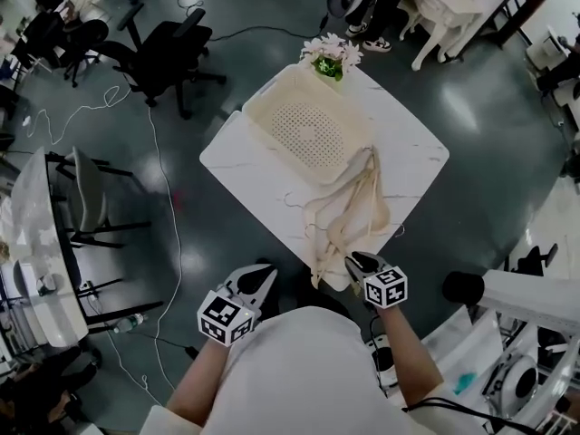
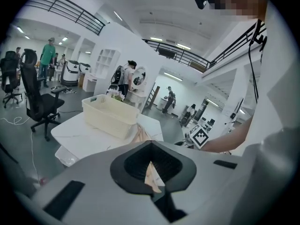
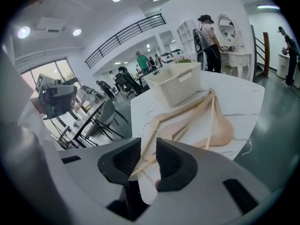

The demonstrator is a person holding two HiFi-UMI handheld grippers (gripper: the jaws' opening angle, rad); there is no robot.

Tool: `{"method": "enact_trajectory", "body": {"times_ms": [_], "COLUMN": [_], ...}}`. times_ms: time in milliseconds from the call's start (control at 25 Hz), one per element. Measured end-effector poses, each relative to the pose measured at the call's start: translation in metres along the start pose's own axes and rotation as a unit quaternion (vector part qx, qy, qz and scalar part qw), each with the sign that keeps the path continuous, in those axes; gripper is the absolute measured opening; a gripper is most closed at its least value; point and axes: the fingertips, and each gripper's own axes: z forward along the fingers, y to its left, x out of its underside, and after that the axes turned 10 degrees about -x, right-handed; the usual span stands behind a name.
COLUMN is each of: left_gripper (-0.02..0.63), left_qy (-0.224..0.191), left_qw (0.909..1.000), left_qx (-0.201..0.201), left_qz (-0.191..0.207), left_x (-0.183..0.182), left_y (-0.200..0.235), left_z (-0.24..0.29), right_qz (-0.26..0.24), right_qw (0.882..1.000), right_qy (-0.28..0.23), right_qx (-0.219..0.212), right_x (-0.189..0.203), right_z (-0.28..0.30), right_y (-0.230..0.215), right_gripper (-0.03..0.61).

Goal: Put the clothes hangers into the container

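While the hangers (image 1: 349,208) lie heaped on the white table (image 1: 245,175) just below the cream container (image 1: 263,116) at the head view's centre, the left gripper (image 1: 268,273) hangs off the table's lower edge. The right gripper (image 1: 354,263) is at the heap's near end.

Left gripper view: jaws meet tip to tip, holding nothing.

Right gripper view: jaws partly apart, with a hanger's thin bar showing in the gap and neither pad pressing it.

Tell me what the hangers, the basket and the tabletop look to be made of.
Hangers: pale wood, judging by the matt tan bars; thin wire hooks, probably metal. Basket: cream plastic, moulded with perforated base and walls. Tabletop: white with faint grey veins and a sheen, so marble or a marble-look surface.
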Motion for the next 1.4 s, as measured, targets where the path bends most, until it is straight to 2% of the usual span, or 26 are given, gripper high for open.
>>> {"method": "enact_trajectory", "body": {"times_ms": [440,800,1000,1160,1400], "left_gripper": [0.008,0.008,0.008,0.008,0.008], "left_qy": [0.019,0.033,0.038,0.040,0.040], "left_qw": [0.9996,0.9985,0.9975,0.9968,0.9969], "left_qx": [-0.018,-0.035,-0.048,-0.054,-0.052], "left_qz": [-0.010,-0.026,-0.034,-0.042,-0.043], "left_x": [0.014,0.024,0.032,0.035,0.035], "left_y": [-0.003,-0.004,0.000,0.002,0.001], "left_z": [0.009,0.006,0.003,0.001,0.004], "right_qz": [0.006,-0.006,-0.023,-0.038,-0.025], "right_qw": [0.995,0.985,0.979,0.975,0.981], "right_qy": [0.095,0.166,0.187,0.191,0.173], "right_qx": [0.012,0.046,0.074,0.109,0.083], "right_x": [0.041,0.074,0.084,0.086,0.078], "right_z": [0.039,0.062,0.073,0.073,0.068], "right_y": [-0.040,-0.064,-0.070,-0.076,-0.069], "right_gripper": [0.126,0.147,0.150,0.109,0.098]}}
